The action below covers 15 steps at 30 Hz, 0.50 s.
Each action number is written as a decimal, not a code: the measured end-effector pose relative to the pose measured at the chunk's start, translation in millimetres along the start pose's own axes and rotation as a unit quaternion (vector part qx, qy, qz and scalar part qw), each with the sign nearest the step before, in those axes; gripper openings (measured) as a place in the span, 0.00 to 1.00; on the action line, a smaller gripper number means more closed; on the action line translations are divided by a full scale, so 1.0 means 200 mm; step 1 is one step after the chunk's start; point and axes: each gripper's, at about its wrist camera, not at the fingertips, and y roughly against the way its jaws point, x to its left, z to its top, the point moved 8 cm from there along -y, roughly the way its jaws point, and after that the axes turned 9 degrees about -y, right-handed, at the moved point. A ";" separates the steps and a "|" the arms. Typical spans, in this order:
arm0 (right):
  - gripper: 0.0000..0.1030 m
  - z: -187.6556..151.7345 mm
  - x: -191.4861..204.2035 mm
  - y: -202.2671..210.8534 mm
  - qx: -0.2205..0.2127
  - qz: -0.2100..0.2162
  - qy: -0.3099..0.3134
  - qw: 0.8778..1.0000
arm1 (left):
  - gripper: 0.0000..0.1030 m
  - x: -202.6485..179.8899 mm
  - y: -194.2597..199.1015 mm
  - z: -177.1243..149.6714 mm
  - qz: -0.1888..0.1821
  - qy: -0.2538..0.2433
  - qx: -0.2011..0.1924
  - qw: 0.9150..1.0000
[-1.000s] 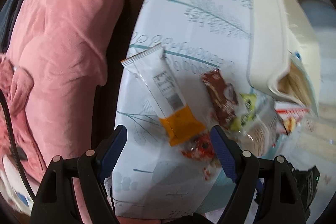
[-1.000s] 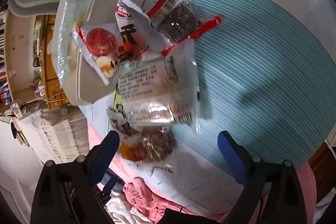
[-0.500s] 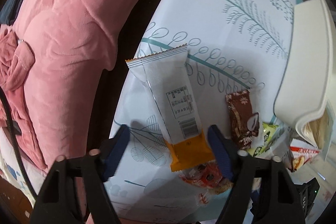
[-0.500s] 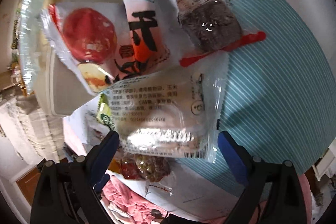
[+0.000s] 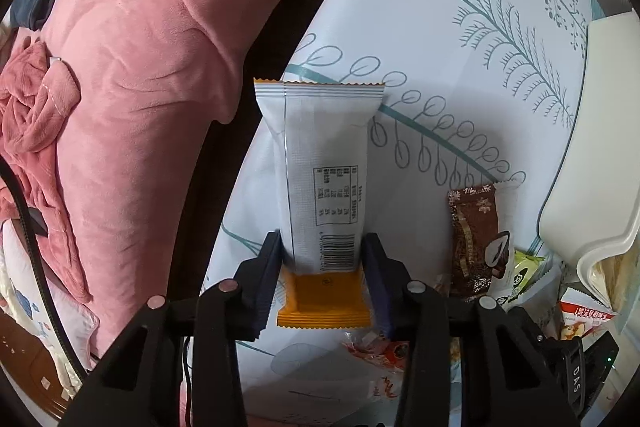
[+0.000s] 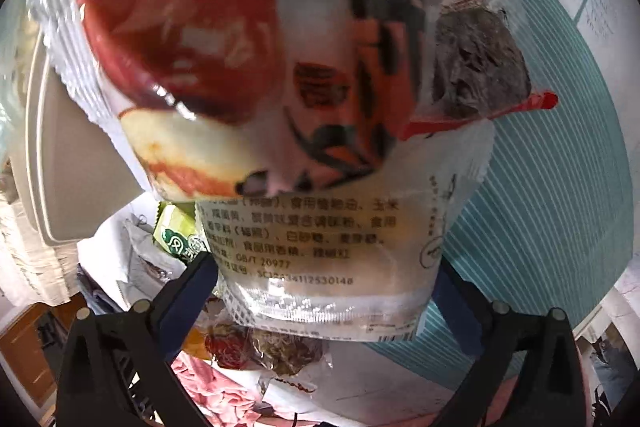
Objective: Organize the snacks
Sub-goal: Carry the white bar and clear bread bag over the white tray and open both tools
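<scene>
In the left wrist view my left gripper (image 5: 322,251) is shut on a long white and orange snack bar (image 5: 324,171) lying on the leaf-print cloth; both jaws press its sides near the barcode. A brown chocolate bar (image 5: 474,239) lies to its right. In the right wrist view my right gripper (image 6: 324,291) is open, its jaws on either side of a clear-wrapped pastry packet (image 6: 320,255). A red and white packet (image 6: 208,59) fills the view above it, with a dark snack packet (image 6: 480,71) at right.
A white tray (image 5: 588,155) stands at right in the left wrist view, with a green packet (image 5: 524,267) and more snacks below it. A pink cushion (image 5: 132,75) lies left of the table edge. Teal striped cloth (image 6: 560,187) lies right of the pile.
My left gripper moved forward and closed on the white and orange bar. My right gripper moved down close onto the snack pile, its jaws now flanking the clear pastry packet.
</scene>
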 end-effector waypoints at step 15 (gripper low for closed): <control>0.75 -0.01 -0.28 0.13 0.016 0.043 -0.053 0.998 | 0.35 -0.02 0.02 -0.12 0.005 -0.032 0.013 0.999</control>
